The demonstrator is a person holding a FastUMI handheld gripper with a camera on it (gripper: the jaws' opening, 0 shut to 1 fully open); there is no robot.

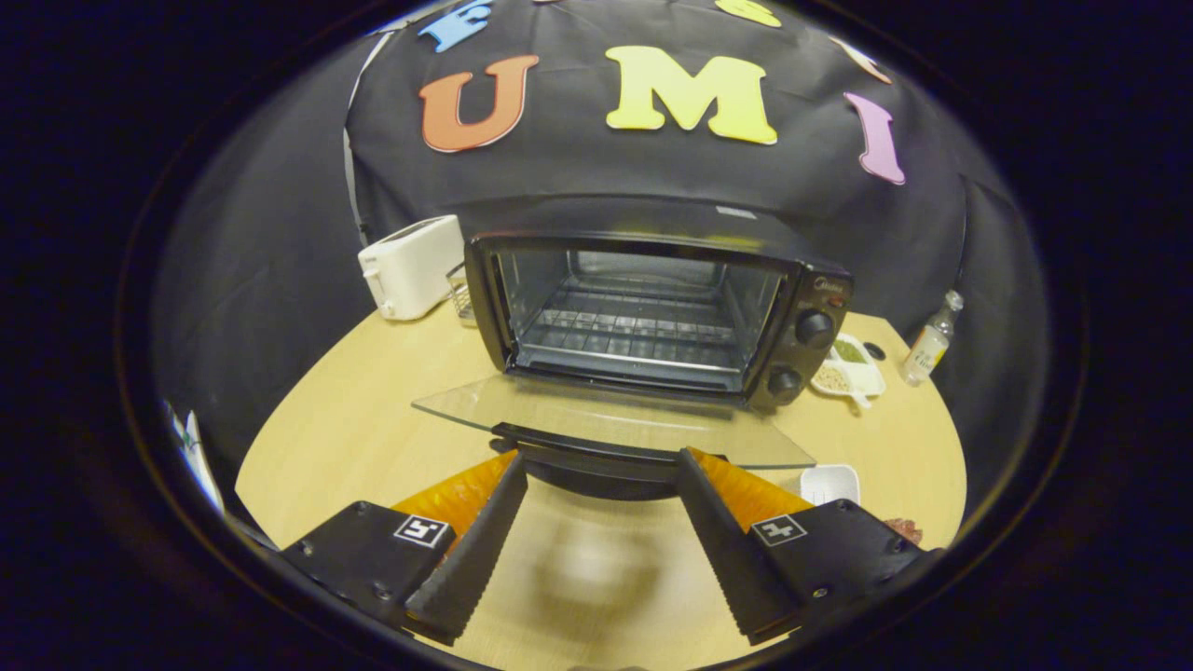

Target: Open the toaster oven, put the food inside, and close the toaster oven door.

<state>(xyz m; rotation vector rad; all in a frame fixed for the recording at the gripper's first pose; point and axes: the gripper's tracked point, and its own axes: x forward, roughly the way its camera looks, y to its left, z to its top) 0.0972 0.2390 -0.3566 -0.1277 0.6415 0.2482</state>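
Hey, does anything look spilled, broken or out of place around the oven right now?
Nothing stands out. The oven sits upright on the table, its door folded down flat and its rack bare. The gripper is open, its fingers either side of the door's handle.

Staged kitchen booth: toaster oven (643, 317) and white toaster (410, 266) on wood table (354, 429), black cloth backdrop.

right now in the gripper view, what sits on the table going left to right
white toaster → toaster oven, door down and open → divided dish → small bottle. The open gripper has its fingertips at the door's handle.
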